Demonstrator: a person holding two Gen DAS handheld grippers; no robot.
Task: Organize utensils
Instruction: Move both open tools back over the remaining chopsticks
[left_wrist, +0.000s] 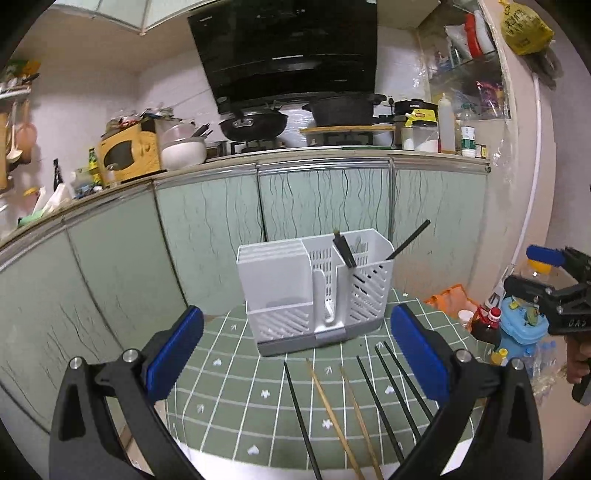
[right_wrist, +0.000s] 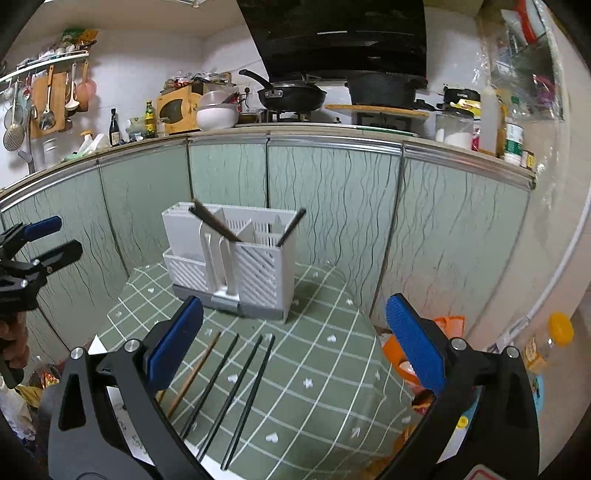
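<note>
A white slotted utensil holder (left_wrist: 314, 288) stands on a small table with a green grid cloth (left_wrist: 229, 391); it also shows in the right wrist view (right_wrist: 236, 262). Black chopsticks (left_wrist: 345, 251) lean inside it, one (left_wrist: 410, 238) sticking out to the right. Several loose chopsticks lie on the cloth in front: black ones (left_wrist: 395, 391) and two wooden ones (left_wrist: 332, 410); the right wrist view shows black ones (right_wrist: 251, 387) and a wooden one (right_wrist: 195, 373). My left gripper (left_wrist: 295, 354) is open and empty above them. My right gripper (right_wrist: 295, 339) is open and empty over the table (right_wrist: 317, 369).
Green cabinet doors (left_wrist: 325, 199) stand behind the table under a cluttered counter with a wok (left_wrist: 255, 123) and pots. Bottles and a blue toy (left_wrist: 517, 325) sit on the floor at the right. The right gripper (left_wrist: 554, 291) shows at the left view's right edge.
</note>
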